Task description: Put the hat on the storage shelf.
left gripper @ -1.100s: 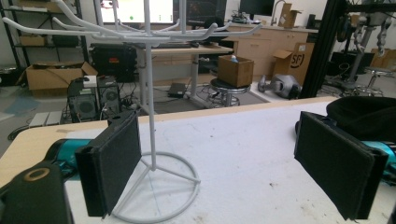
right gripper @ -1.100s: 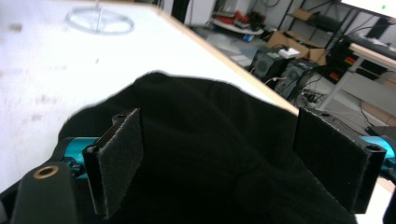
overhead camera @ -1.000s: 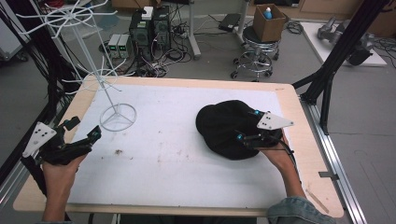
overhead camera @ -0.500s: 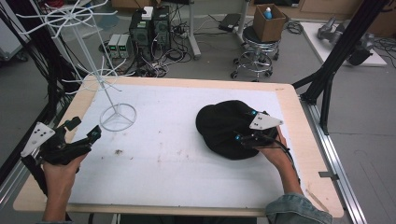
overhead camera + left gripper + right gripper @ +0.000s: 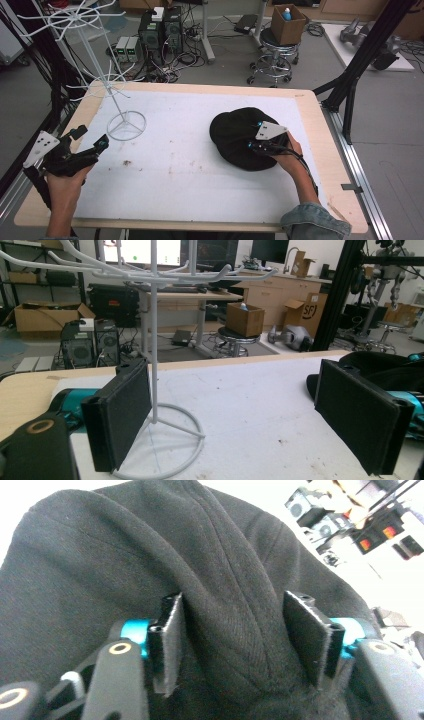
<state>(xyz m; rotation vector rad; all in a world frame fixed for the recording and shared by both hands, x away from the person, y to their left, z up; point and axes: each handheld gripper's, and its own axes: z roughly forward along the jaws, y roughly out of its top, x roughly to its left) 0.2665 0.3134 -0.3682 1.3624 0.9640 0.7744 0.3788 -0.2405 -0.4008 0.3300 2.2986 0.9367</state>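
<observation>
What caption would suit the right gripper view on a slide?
Open tongs straddle a raised fold of a black cap, pads not yet pinched together.

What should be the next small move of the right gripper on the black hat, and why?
Probably shut the right gripper on the fold of the black hat. In the right gripper view its jaws stand open on both sides of a raised ridge of fabric, so the cloth is already between them. The left gripper waits open near the white rack, where the hat likely goes.

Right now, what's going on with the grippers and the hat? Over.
Left gripper open, idle beside white rack. Right gripper open, pressed around fold of black hat. Nothing in the way.
</observation>
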